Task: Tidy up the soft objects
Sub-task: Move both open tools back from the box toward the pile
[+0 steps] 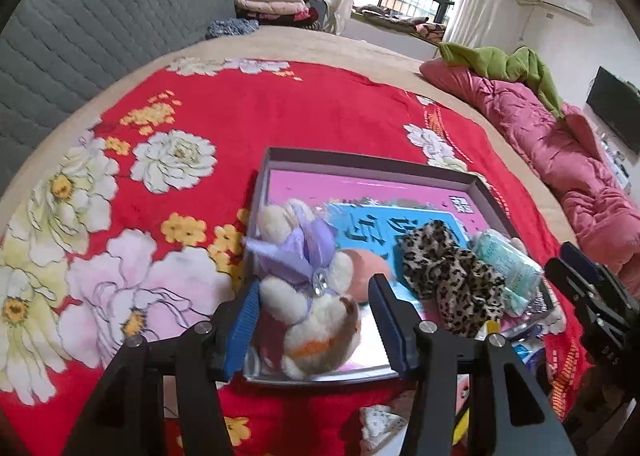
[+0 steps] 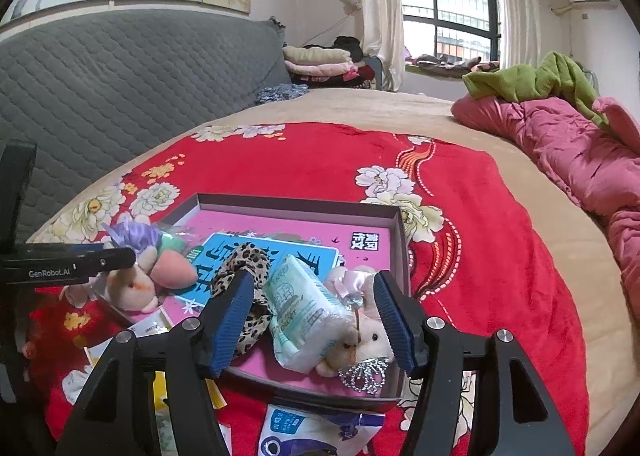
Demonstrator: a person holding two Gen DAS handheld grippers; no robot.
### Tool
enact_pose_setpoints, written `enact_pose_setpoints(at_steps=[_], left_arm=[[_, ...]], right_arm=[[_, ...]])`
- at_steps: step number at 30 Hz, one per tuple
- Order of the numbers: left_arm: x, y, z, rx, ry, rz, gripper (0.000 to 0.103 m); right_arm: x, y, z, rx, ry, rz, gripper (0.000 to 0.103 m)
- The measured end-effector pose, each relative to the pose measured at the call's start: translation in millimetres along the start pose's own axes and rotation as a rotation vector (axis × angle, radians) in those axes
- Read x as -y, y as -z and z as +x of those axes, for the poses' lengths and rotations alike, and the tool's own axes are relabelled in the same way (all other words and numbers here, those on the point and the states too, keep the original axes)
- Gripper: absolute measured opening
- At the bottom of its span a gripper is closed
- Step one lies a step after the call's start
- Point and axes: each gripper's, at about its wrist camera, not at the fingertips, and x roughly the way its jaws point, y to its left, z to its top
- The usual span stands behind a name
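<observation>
Right wrist view only: pink plush (image 2: 370, 336) with tiara beside tissue pack (image 2: 304, 308) between wide jaws of right gripper (image 2: 316, 330) — ungripped. Left gripper (image 1: 316, 326) wide around lilac-bowed plush (image 1: 316, 296), pads clear. Both inside shallow box (image 1: 360, 160) — alongside leopard scrunchie (image 1: 448, 268).

I see a bed (image 2: 360, 108) with a beige cover, and a red flowered blanket (image 1: 280, 112) spread over it. On the blanket sits a shallow open box (image 2: 304, 205), with some loose packets (image 2: 288, 432) by its near edge. A rumpled pink quilt (image 2: 560, 144) lies along the bed's right side, a green cloth (image 2: 532, 78) on top.
</observation>
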Motion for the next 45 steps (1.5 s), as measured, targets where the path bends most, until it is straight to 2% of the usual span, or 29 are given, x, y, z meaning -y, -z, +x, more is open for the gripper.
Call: enact_pose_setpoints(at_steps=[10, 14, 18, 20, 32, 45], left_arm=[[-5, -1, -10, 0.026, 0.006, -0.017, 0.055], [-5, 0, -17, 0.041, 0.007, -0.017, 0.06], [-5, 1, -23, 0.055, 0.0, -0.016, 0.061], [-6, 2, -26, 0.064, 0.0, -0.018, 0.061], [-3, 6, -53, 0.132, 0.002, -0.009, 0.062], [7, 17, -65, 0.124, -0.019, 0.023, 0.062]], right_arm=[[1, 0, -3, 0.004, 0.02, -0.001, 0.068], [3, 0, -6, 0.008, 0.025, 0.003, 0.069], [4, 0, -9, 0.014, 0.033, 0.001, 0.07], [4, 0, -12, 0.019, 0.035, 0.003, 0.074], [6, 1, -26, 0.036, 0.047, 0.001, 0.074], [10, 3, -43, 0.049, 0.07, 0.004, 0.074]])
